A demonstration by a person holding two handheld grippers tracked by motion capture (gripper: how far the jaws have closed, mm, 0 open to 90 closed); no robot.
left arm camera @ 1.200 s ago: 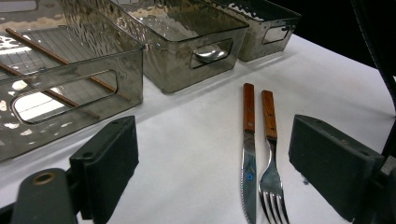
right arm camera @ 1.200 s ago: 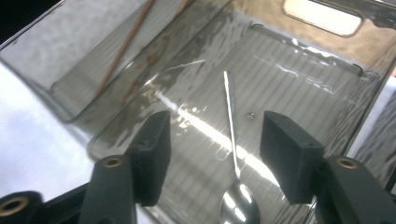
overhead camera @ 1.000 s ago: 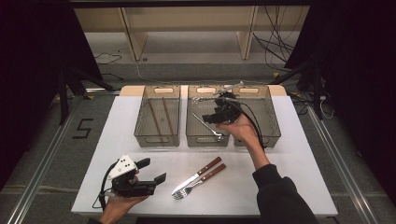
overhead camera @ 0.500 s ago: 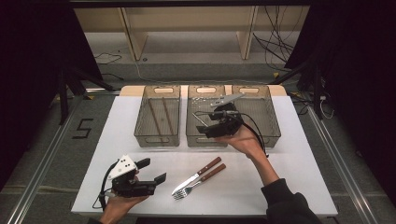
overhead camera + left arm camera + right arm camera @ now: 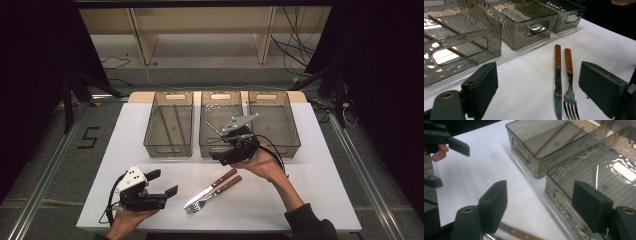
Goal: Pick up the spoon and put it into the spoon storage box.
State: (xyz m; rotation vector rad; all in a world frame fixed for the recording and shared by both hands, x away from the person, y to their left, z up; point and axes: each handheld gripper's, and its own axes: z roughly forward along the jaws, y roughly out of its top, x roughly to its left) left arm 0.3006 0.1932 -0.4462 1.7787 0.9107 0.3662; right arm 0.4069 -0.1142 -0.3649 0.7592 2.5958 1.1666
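A wooden-handled knife [image 5: 217, 182] and fork [image 5: 215, 194] lie side by side on the white table [image 5: 310, 185], near its front. My left gripper [image 5: 165, 182] rests just left of them, open and empty. In the left gripper view the knife [image 5: 557, 75] and fork [image 5: 569, 82] lie ahead, between the spread jaws. My right gripper [image 5: 222, 156] hovers open and empty over the front wall of the middle bin [image 5: 220, 96]. In the right gripper view that middle bin [image 5: 564, 200] holds a silver utensil [image 5: 596, 176].
Three smoky clear bins stand in a row at the back of the table. The left bin [image 5: 150, 142] holds two chopsticks [image 5: 170, 122]. The right bin [image 5: 295, 135] stands beside the right hand. A cable trails from each gripper.
My right gripper has drawn back from over the middle bin toward its front wall and the person. The left gripper, knife and fork have stayed put.
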